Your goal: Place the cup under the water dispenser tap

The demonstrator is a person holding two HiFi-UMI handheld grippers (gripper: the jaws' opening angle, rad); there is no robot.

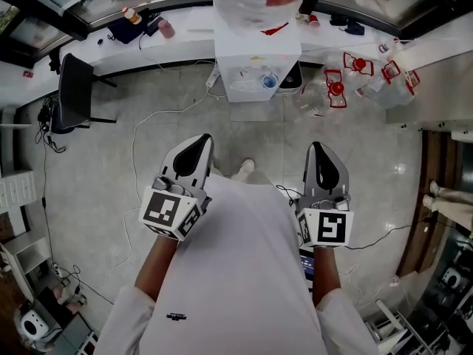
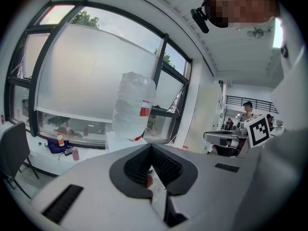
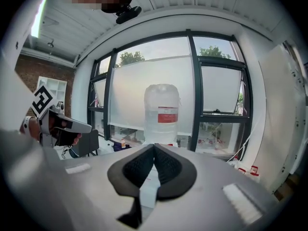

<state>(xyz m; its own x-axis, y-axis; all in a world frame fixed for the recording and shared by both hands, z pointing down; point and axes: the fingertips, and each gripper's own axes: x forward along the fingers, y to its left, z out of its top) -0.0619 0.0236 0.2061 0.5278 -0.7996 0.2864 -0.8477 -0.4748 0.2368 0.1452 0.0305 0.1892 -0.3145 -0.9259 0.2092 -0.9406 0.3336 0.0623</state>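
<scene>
1. In the head view, the left gripper (image 1: 201, 143) and right gripper (image 1: 318, 150) are side by side, well short of the water dispenser (image 1: 251, 65).
2. Each gripper view shows its own jaws pressed together, empty.
3. Only the head view shows the cup (image 1: 270, 80), at the dispenser's front. The gripper views show its bottle (image 3: 162, 113).

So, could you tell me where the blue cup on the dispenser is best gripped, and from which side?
Probably by its side wall just under the rim, coming in level from the front. The blue cup seems to stand upright, mouth up, on the water dispenser, with the cabinet right behind it, so the near side is the open one.
</scene>
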